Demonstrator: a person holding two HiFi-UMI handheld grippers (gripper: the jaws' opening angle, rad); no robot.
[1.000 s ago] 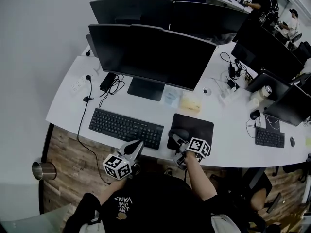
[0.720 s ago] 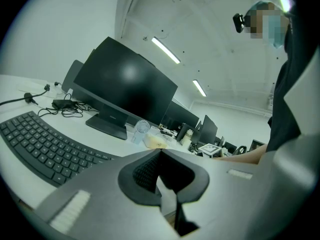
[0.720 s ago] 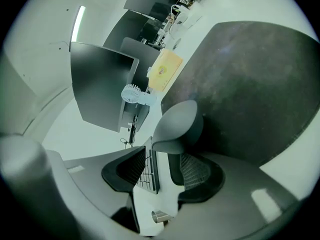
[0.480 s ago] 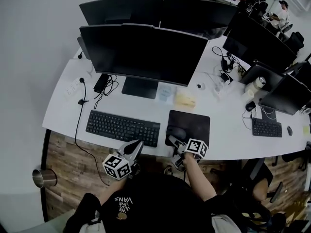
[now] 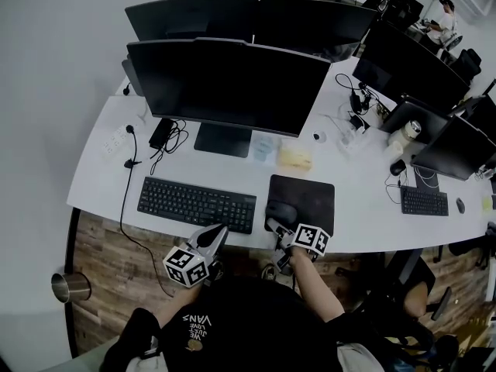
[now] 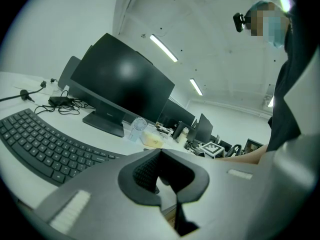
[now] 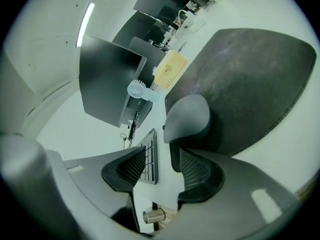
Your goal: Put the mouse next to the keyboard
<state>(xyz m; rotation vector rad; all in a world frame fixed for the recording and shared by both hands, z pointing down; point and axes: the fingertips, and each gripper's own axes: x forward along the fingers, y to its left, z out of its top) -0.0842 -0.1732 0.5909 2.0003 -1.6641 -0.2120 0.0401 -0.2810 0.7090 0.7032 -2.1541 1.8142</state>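
Black shirt (image 5: pixel 198 320) seemingly reads "VANS"; right tongs (image 7: pixel 159 152) just widened, empty, near mouse (image 7: pixel 187 116); left tongs (image 6: pixel 160 153) closed.

White desk (image 5: pixel 101 184) bears keyboard (image 5: pixel 198 204), mousepad (image 5: pixel 314 192) (mouse (image 5: pixel 282 212) atop), monitor (image 5: pixel 229 84).

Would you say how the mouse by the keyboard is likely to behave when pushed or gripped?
The mouse looks smooth and domed, so grips might slip on its shell. It sits low and broad, so tipping seems unlikely. No cable shows, so it probably slides easily on the mouse pad.
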